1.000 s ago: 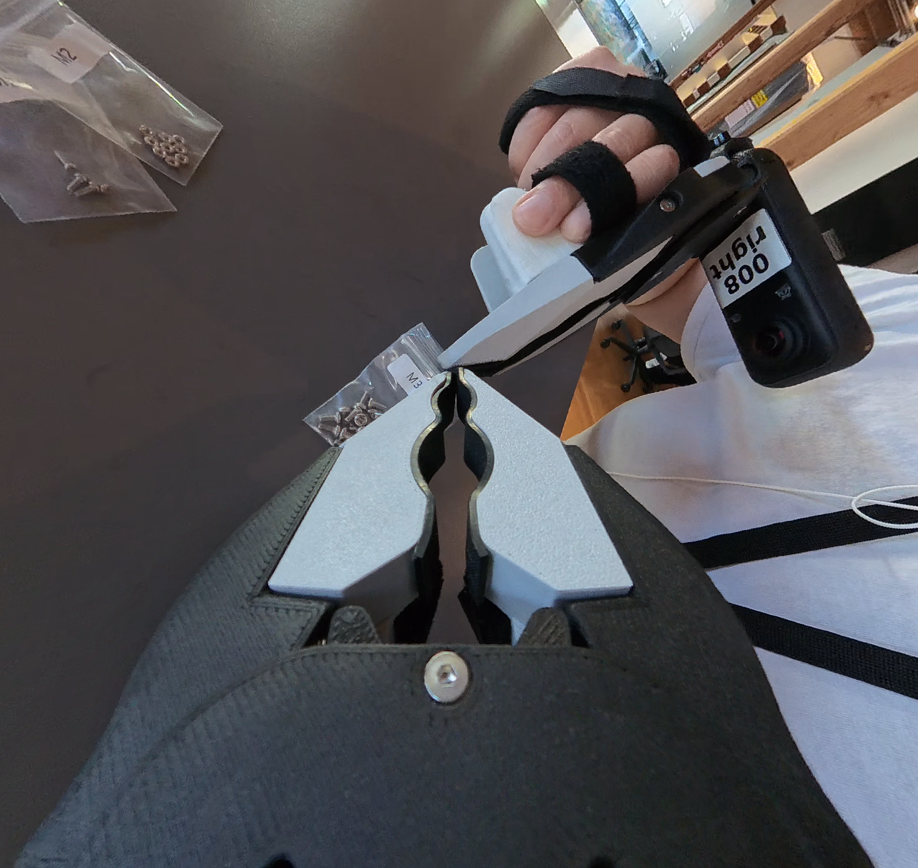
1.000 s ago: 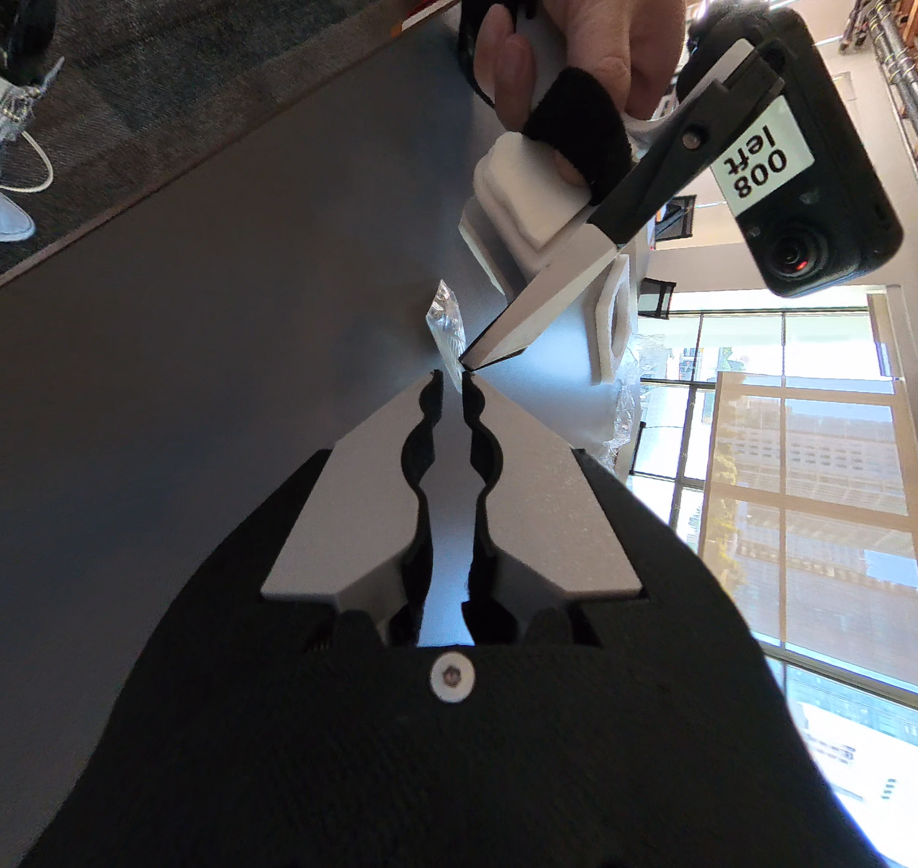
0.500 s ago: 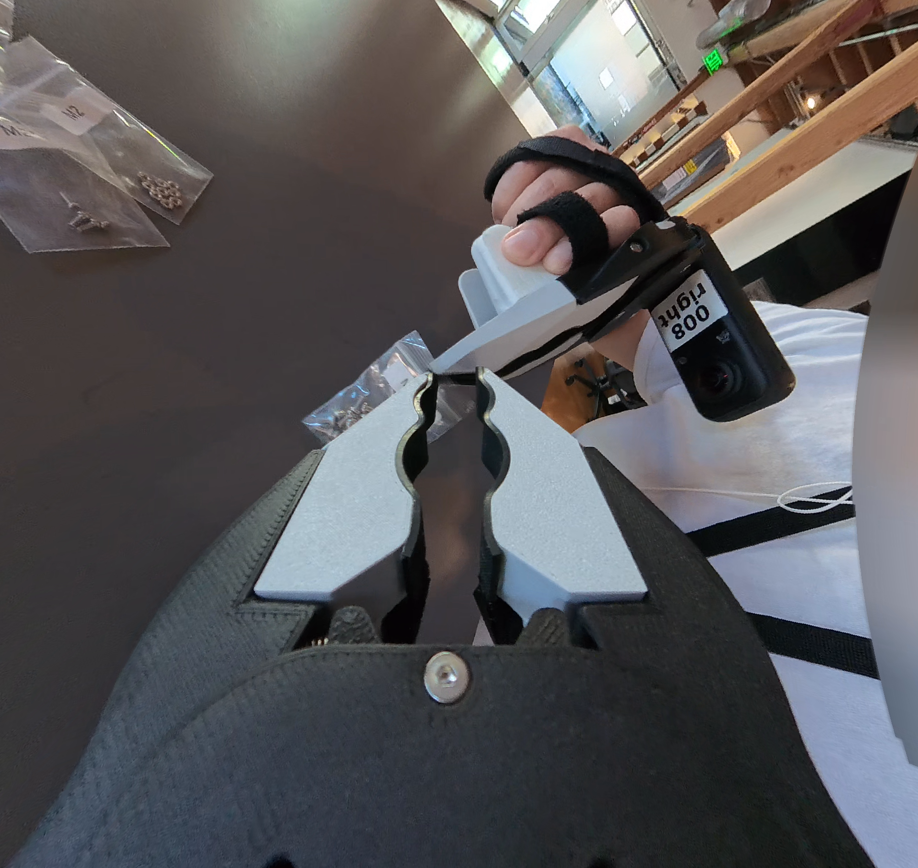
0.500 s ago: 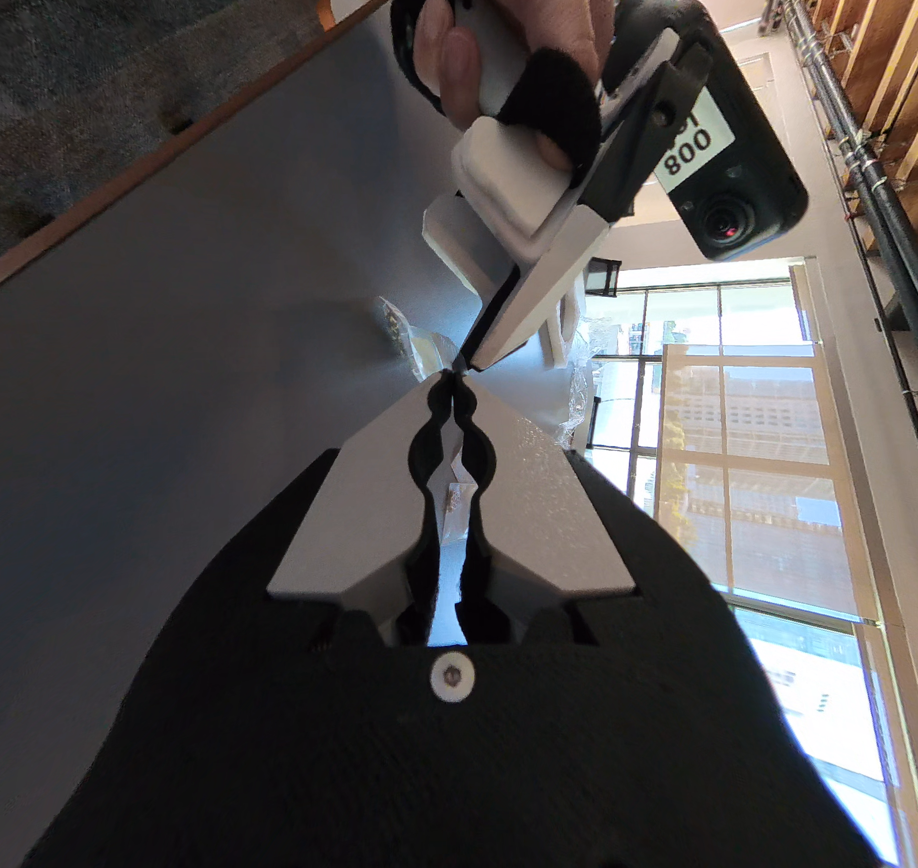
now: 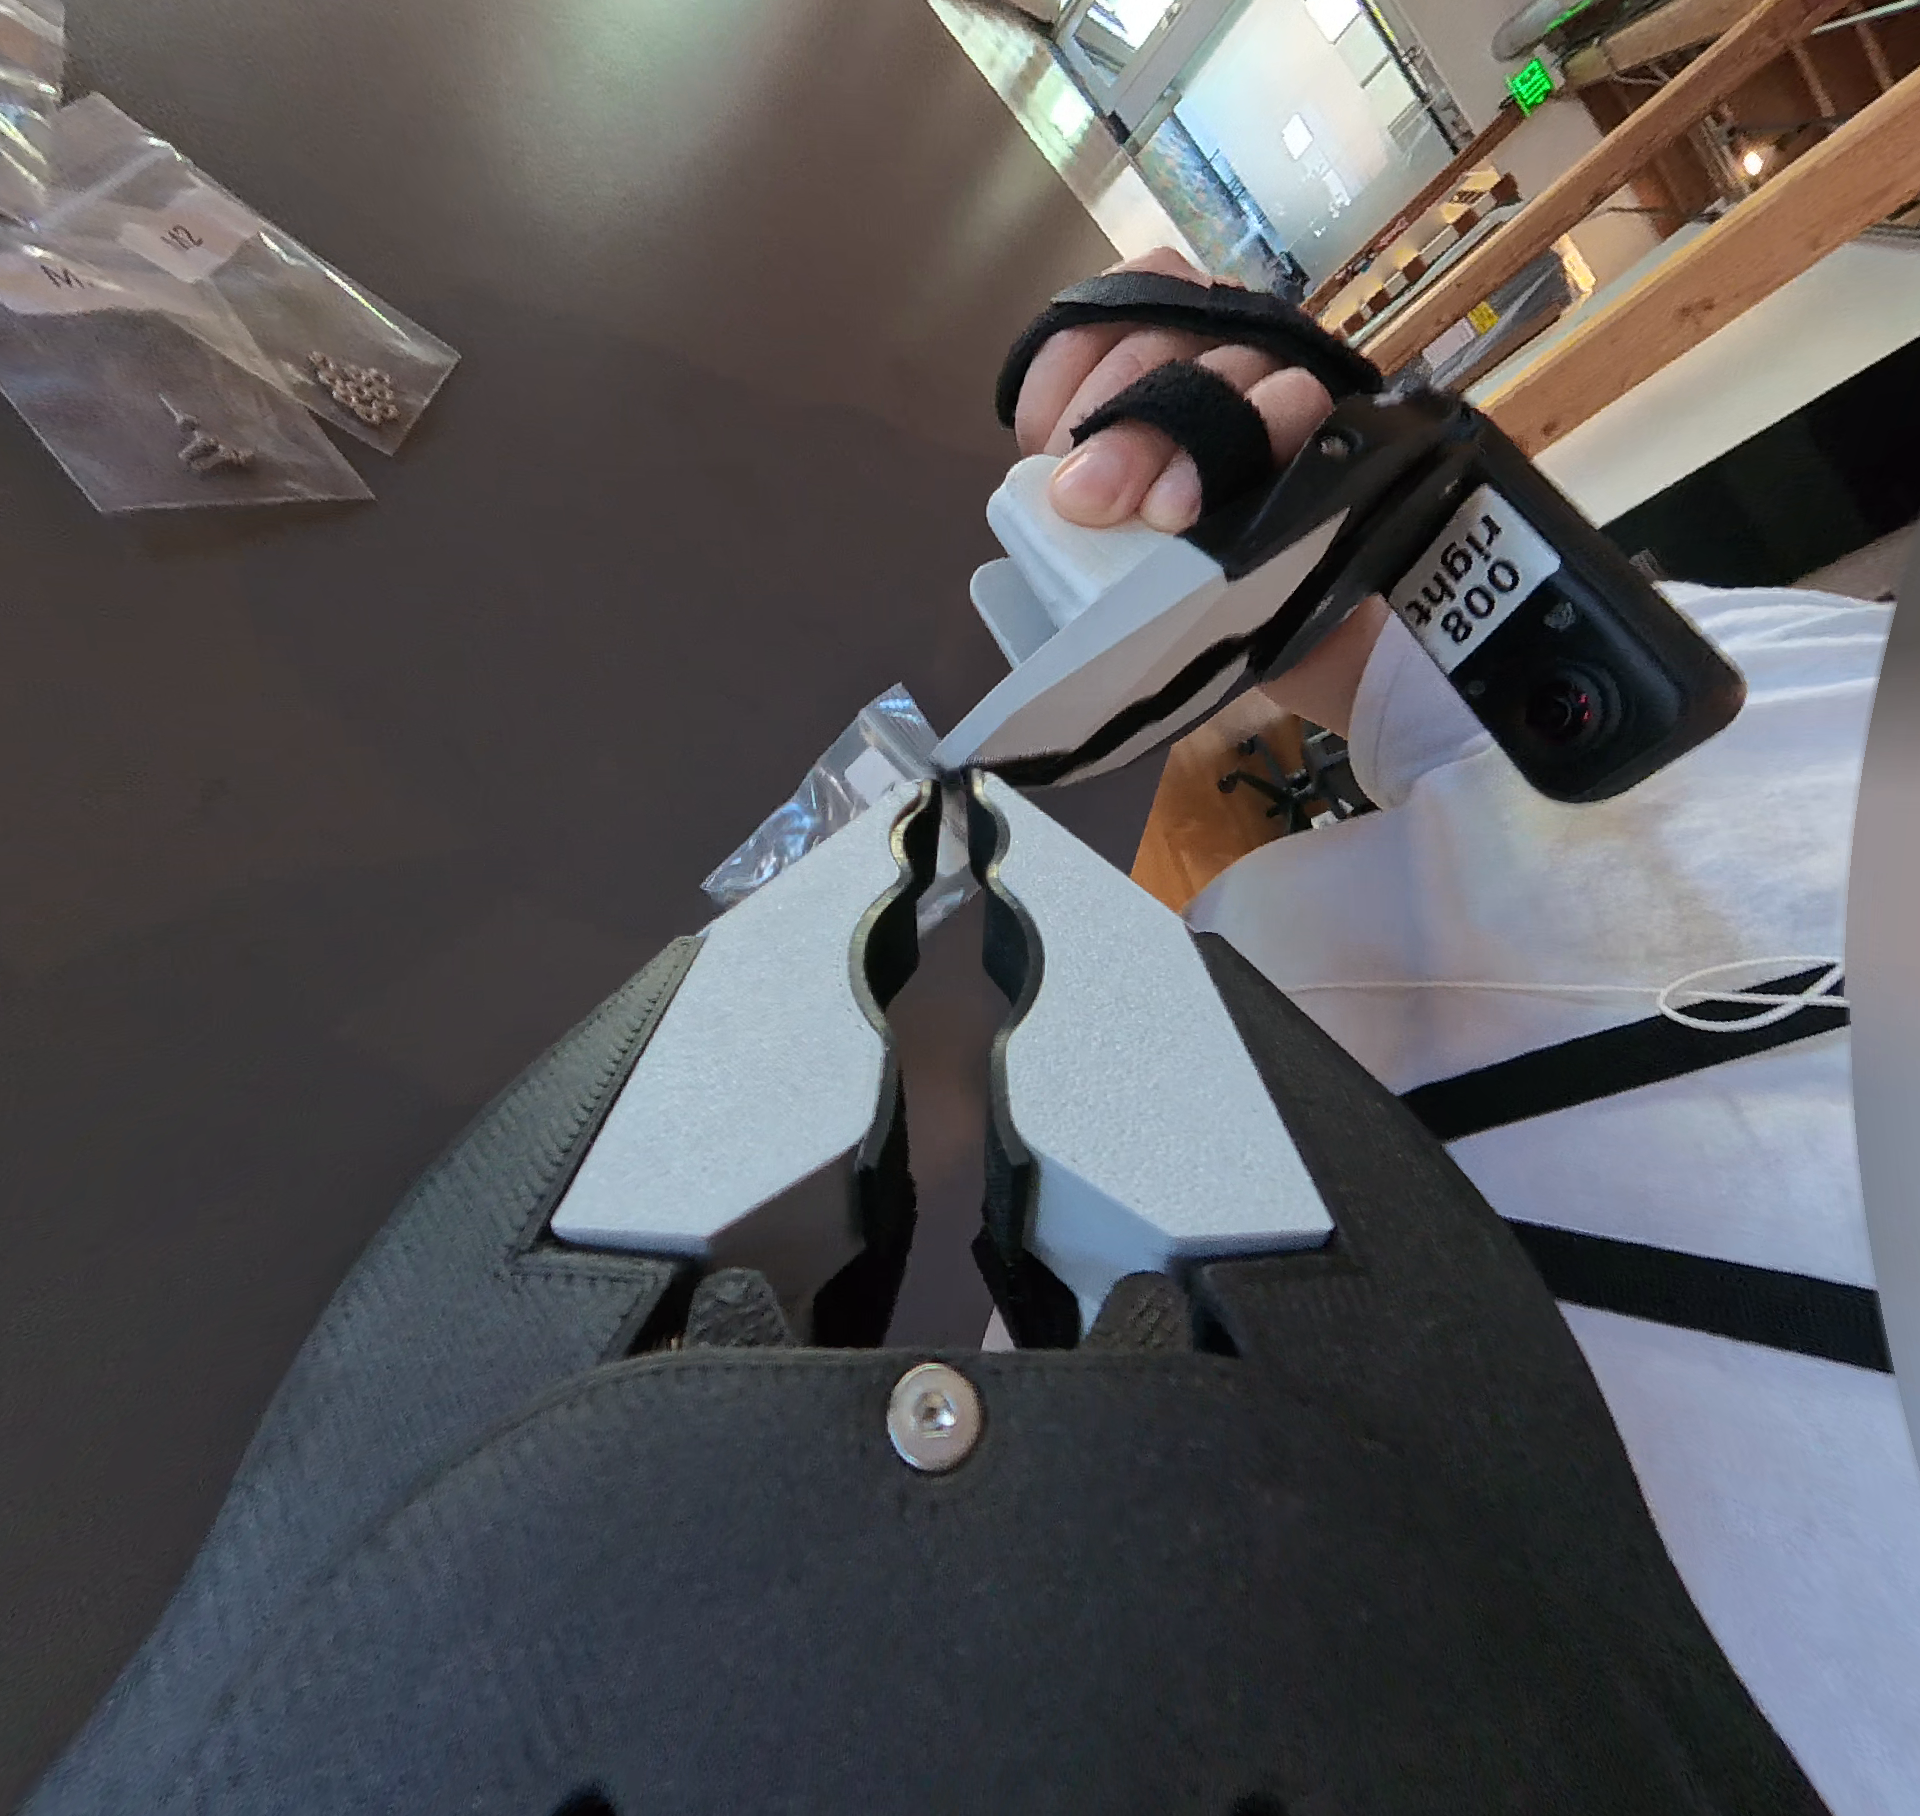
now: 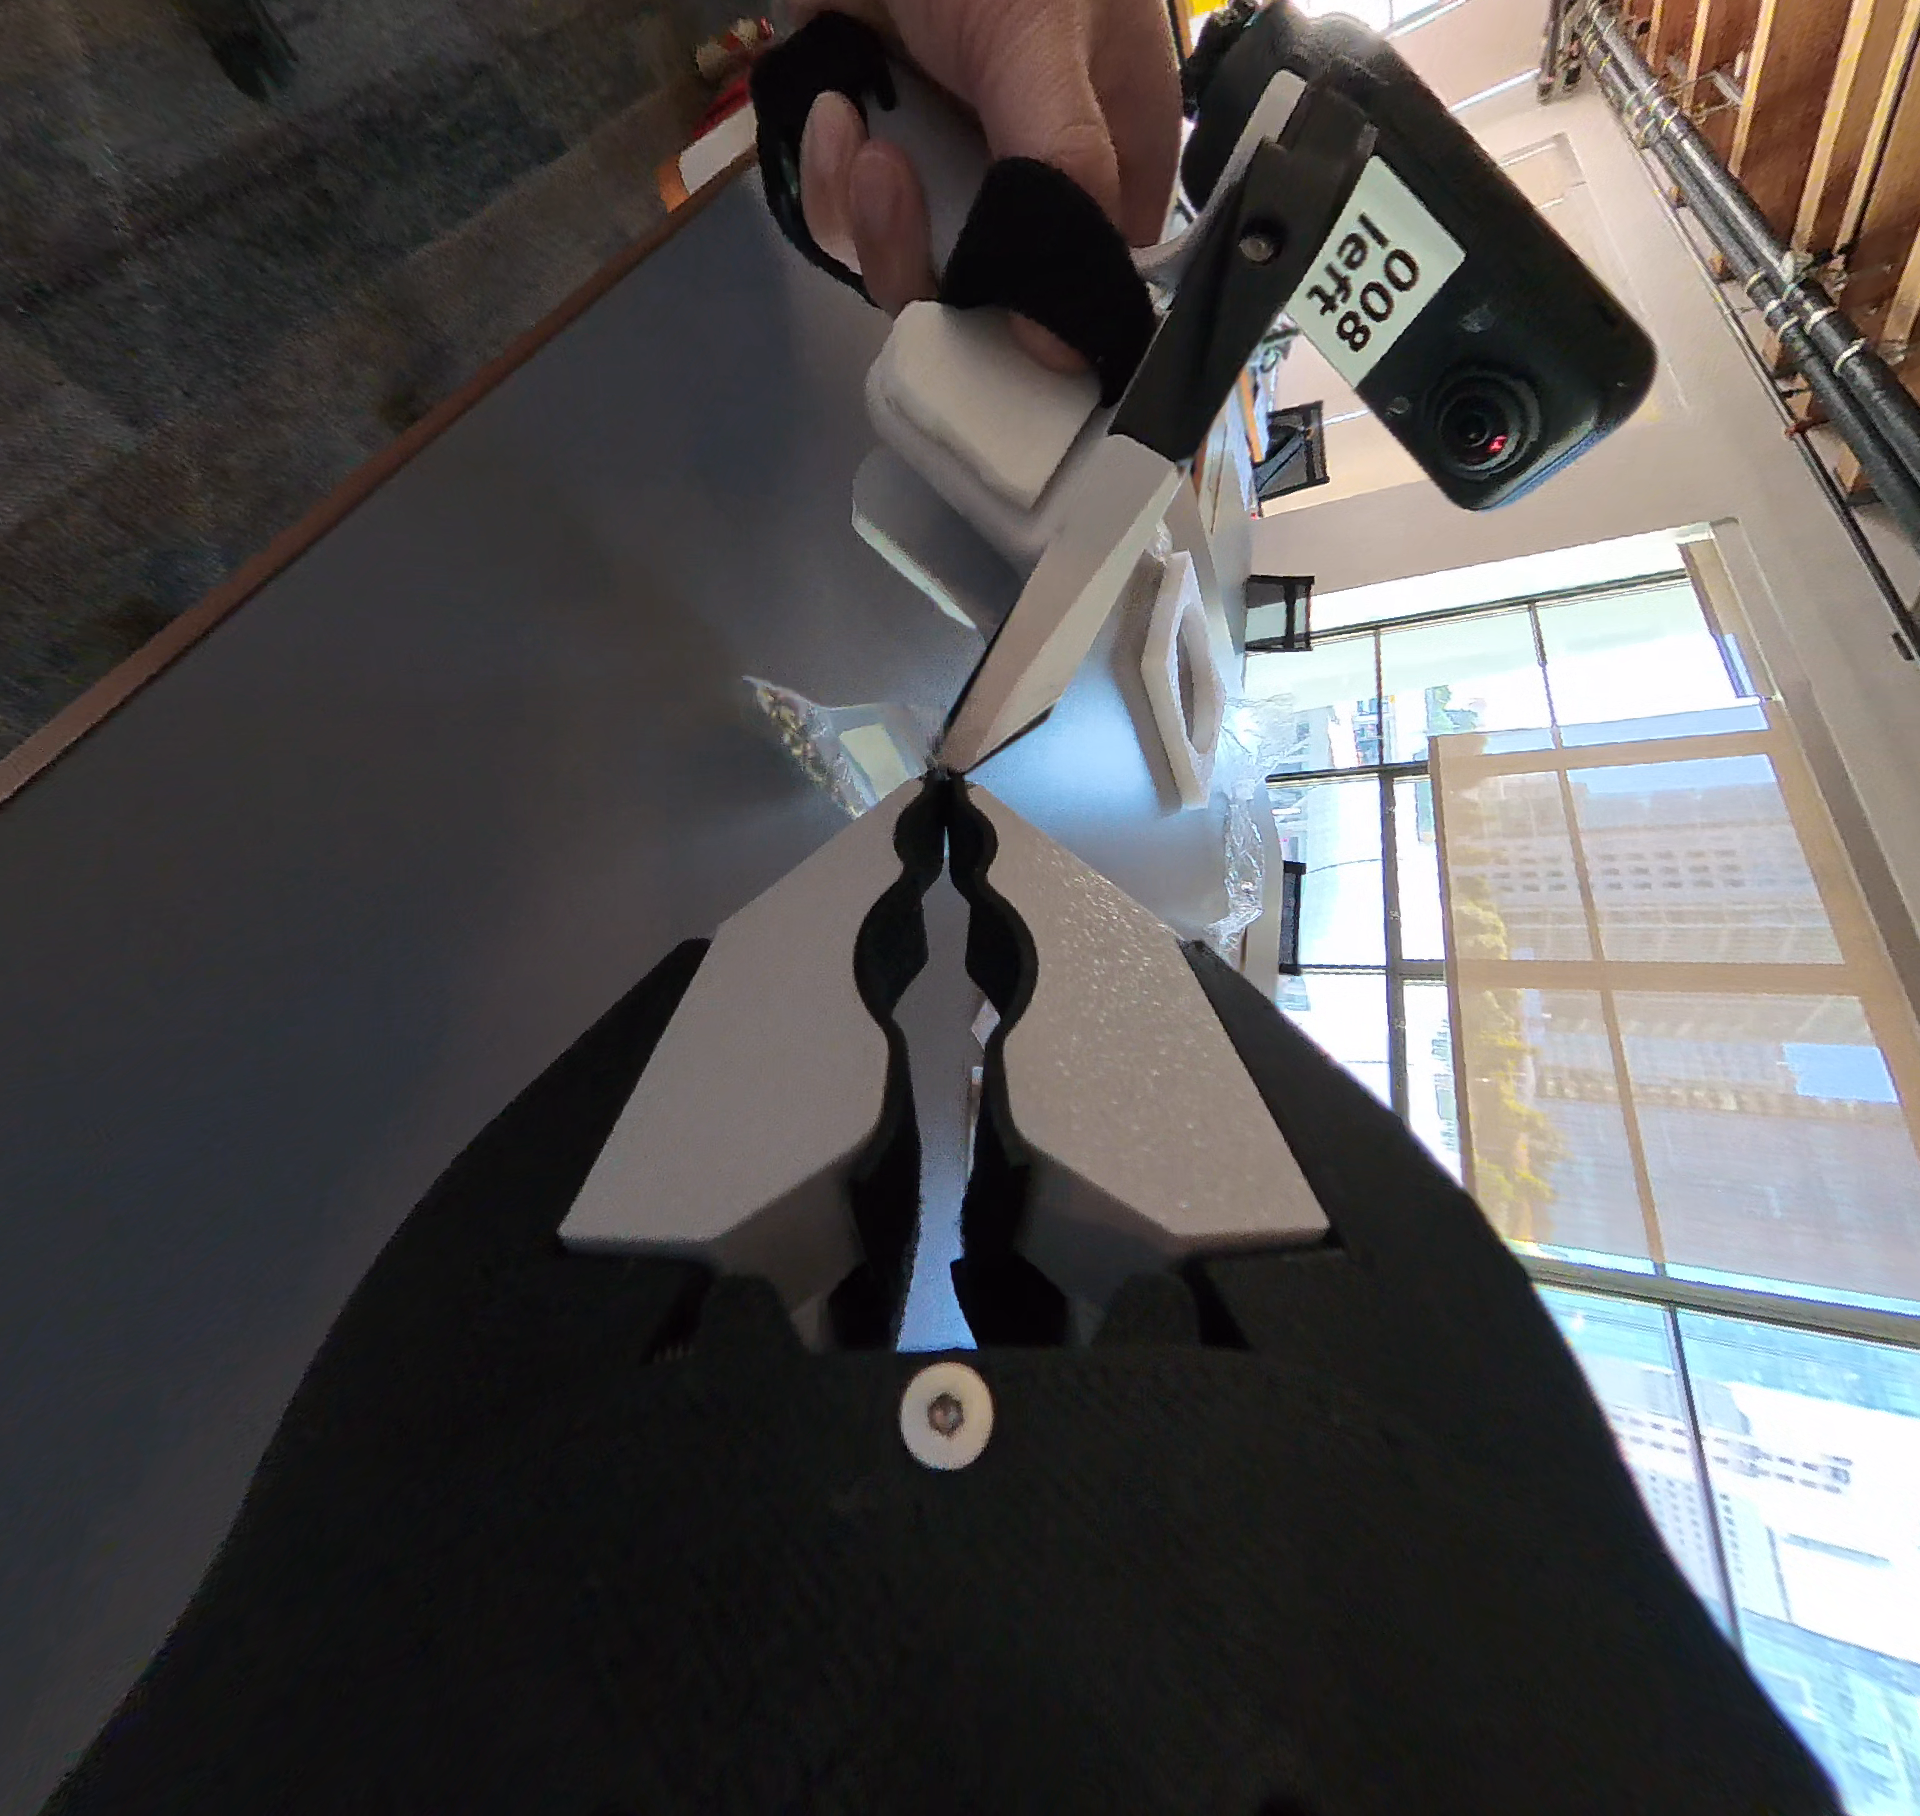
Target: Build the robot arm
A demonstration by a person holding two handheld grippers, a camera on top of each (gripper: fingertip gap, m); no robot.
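Pinches the top edge of the small bag [image 5: 805, 826] with the left hand-held gripper [image 5: 945, 792], jaws now drawn in to a sliver, against a clear gap half a second ago. Meets it tip to tip with the right hand-held gripper [image 6: 940, 779], clamped on that same edge just as it was half a second ago. Shares one grip on the small bag between both tools, then, with small metal parts bunched in its far end. Cannot tell whether the small bag clears the table [image 5: 520, 727] or drags on it.

Far left of the small bag in the left wrist view: two more clear bags [image 5: 260, 364] lying flat, well apart from it. Behind the small bag in the right wrist view: a white hexagonal part [image 6: 1179, 686] and some crumpled clear wrap [image 6: 1242, 831], near but not touching. Left of the small bag there: bare dark surface out to the wood-trimmed table edge [image 6: 416, 436], plenty of room. Toward the person's white shirt [image 5: 1558, 935]: little room.
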